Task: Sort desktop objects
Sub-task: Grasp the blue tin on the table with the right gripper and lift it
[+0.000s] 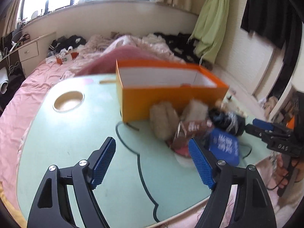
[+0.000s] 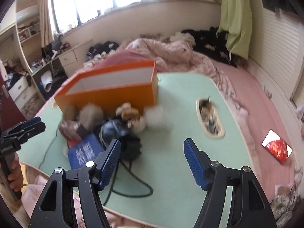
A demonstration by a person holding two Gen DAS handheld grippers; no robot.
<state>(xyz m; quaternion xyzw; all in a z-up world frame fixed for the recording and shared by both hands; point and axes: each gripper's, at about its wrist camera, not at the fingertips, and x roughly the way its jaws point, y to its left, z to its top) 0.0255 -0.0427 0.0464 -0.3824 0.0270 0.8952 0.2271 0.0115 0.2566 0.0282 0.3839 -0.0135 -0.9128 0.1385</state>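
Note:
An open orange box (image 1: 171,102) (image 2: 114,95) stands on the pale green table (image 1: 76,142) (image 2: 171,161). A blurred pile lies in front of it: a fluffy beige item (image 1: 163,119), a brown packet (image 1: 190,131), a blue book (image 1: 226,146) (image 2: 85,152), plush toys (image 2: 131,114) and a black cable bundle (image 2: 131,146). My left gripper (image 1: 152,142) is open over the table just left of the pile, with nothing between its fingers. My right gripper (image 2: 152,142) is open and empty, its left finger over the cable bundle. Each gripper also shows at the edge of the other's view.
The table rests on a bed with pink sheets (image 1: 34,87) and a rumpled quilt (image 2: 171,49). The tabletop has a round recess (image 1: 68,100) and an oval slot holding small items (image 2: 209,117). A phone (image 2: 276,146) lies on the bed to the right. A dark cable (image 2: 133,188) trails near the table's front edge.

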